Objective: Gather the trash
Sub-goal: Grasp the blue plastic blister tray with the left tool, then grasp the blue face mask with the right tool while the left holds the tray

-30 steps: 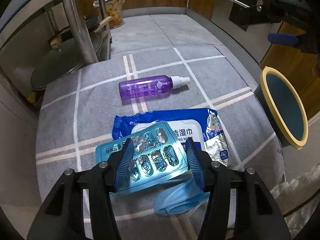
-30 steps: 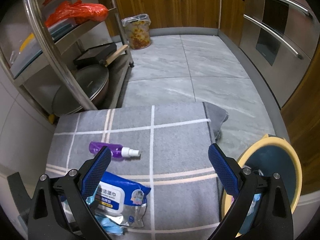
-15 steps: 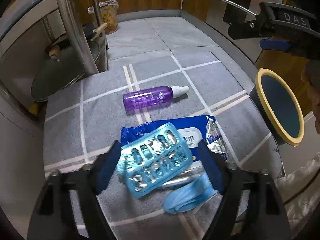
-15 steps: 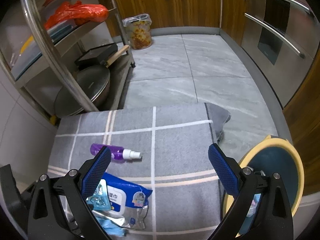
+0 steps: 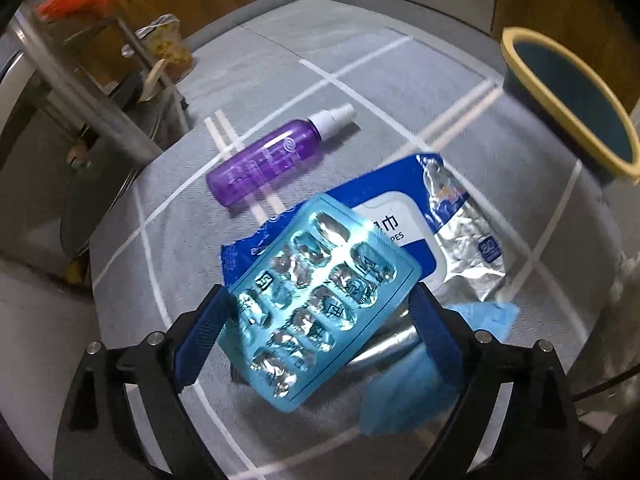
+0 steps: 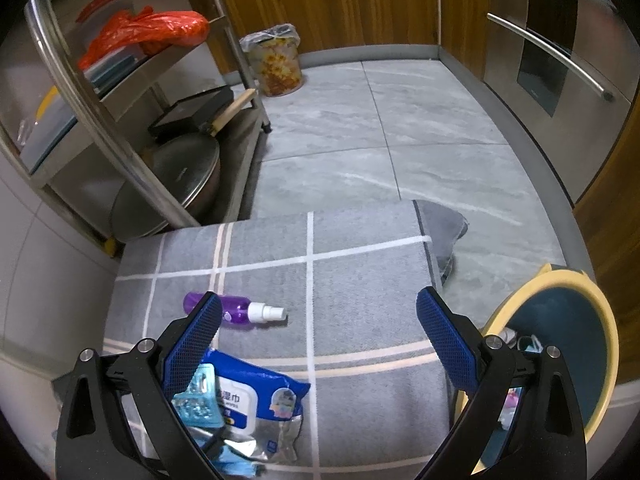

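My left gripper (image 5: pixel 320 336) is shut on a light-blue pill blister pack (image 5: pixel 320 300) and holds it tilted above the grey checked cloth (image 5: pixel 400 92). Under it lie a blue wet-wipes packet (image 5: pixel 424 224) and a crumpled blue face mask (image 5: pixel 404 396). A purple spray bottle (image 5: pixel 272 160) lies further back. The blue bin with a yellow rim (image 5: pixel 576 104) stands at the right. My right gripper (image 6: pixel 320 336) is open and empty above the cloth; its view shows the blister pack (image 6: pixel 198 400), wipes packet (image 6: pixel 256 396), bottle (image 6: pixel 240 312) and bin (image 6: pixel 568 360).
A steel rack (image 6: pixel 132 120) with pans and a red bag stands at the left. A lined waste basket (image 6: pixel 276 60) sits on the tiled floor at the back. Wooden cabinets and a steel oven front (image 6: pixel 560 60) line the far and right sides.
My left gripper closed on the blister pack and lifted it off the wipes packet, tilting and swinging toward the right. The right gripper has barely moved.
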`<state>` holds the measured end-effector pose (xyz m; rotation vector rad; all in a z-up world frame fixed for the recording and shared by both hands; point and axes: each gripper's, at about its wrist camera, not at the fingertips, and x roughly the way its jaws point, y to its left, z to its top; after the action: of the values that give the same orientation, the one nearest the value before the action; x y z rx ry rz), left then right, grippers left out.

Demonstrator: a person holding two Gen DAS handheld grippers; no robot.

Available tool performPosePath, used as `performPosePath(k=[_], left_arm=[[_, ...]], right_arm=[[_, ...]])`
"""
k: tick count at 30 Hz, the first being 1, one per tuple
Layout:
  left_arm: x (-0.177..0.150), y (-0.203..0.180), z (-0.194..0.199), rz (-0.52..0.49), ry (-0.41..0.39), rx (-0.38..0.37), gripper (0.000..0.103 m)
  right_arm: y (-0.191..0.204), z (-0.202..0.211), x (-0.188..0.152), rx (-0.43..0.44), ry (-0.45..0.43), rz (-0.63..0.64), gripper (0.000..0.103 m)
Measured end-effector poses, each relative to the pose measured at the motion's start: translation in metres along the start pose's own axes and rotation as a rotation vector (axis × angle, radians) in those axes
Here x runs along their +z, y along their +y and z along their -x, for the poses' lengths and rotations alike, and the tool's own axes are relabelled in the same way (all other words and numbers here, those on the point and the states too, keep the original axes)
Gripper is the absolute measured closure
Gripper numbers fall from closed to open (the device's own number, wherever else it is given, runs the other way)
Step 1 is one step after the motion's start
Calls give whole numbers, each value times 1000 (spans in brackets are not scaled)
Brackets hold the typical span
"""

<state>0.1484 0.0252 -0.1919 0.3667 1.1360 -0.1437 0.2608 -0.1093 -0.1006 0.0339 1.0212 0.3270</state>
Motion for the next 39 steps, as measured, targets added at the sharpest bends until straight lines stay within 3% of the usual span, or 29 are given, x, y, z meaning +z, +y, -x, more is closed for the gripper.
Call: performPosePath(k=[4, 6, 9, 16, 22, 29, 39], left_arm=[[6, 11, -3, 56, -18, -30, 13], [8, 22, -5, 134, -15, -72, 14], [11, 34, -9, 210, -13, -89, 22], [15, 55, 1, 288, -64, -101, 73], [16, 68, 17, 342, -122, -53, 90], [14, 63, 47, 354, -184, -43, 91], [-12, 49, 78, 342, -193, -10, 91]], right_arm=[[-1, -2, 0, 5, 9, -8, 6], [-2, -3, 1, 4, 12, -8, 6], [-3, -7, 2, -1, 17, -8, 6], [-1, -11, 2, 22, 42, -23, 6], [6, -6, -5, 24, 45, 21, 6], [8, 9, -29, 79, 73, 35, 6], [37, 24, -86, 134, 160, 106, 12]])
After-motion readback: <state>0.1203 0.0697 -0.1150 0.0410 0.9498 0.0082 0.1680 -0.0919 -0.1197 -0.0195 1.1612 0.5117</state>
